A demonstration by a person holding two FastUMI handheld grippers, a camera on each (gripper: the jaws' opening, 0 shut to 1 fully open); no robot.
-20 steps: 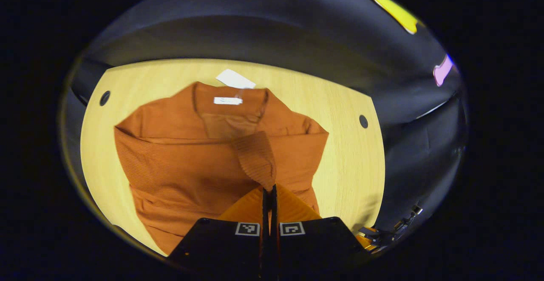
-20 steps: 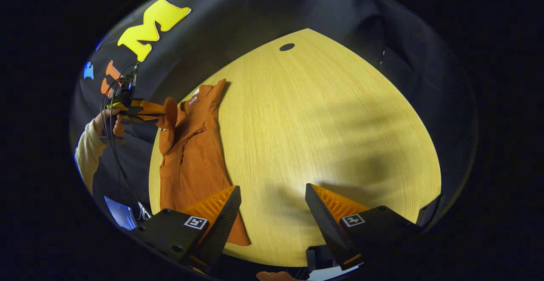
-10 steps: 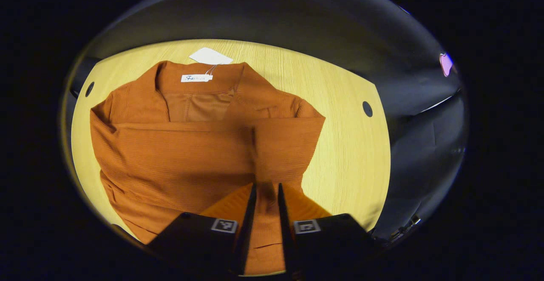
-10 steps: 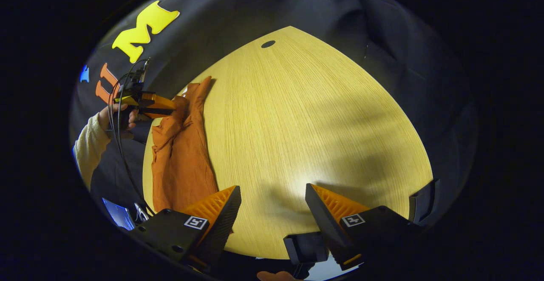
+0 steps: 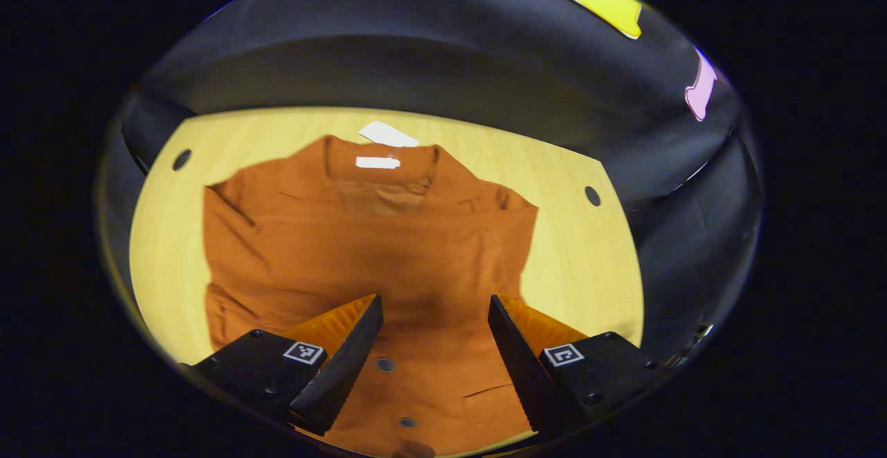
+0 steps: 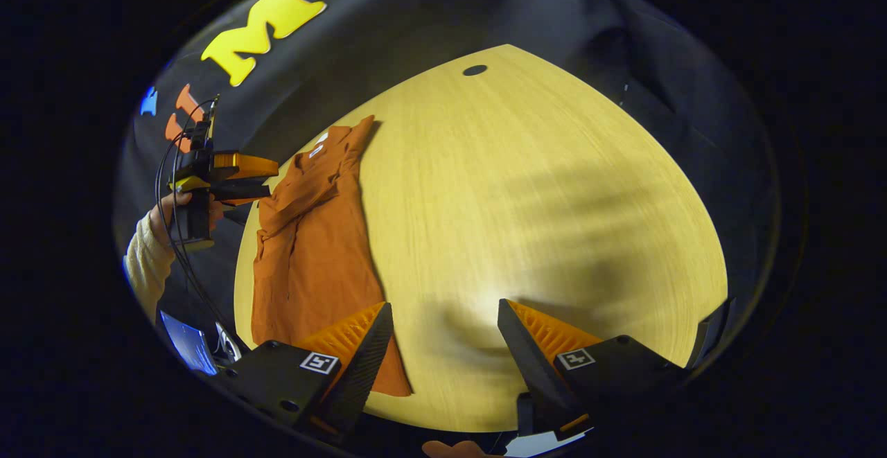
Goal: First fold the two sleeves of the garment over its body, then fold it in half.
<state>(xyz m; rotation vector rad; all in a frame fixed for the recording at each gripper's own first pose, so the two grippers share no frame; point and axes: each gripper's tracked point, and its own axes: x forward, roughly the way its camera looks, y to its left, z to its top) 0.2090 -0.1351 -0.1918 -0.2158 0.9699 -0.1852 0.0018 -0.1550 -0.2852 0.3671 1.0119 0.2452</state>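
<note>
Released the sleeve: my left gripper now spread above the garment; right gripper spread too. Next, smooth sleeves before halving.

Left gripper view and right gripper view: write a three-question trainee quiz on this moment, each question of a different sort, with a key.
1. True or false: the left gripper has its jaws shut on a sleeve of the rust-orange knitted garment.
2. Multiple choice: in the left gripper view, the white paper tag lies (A) beside the hem, (B) past the collar on the pale wooden table, (C) inside a pocket.
3. Fill in: the right gripper hangs with jaws ____ over bare table.

Key: 1 false; 2 B; 3 open.
</note>
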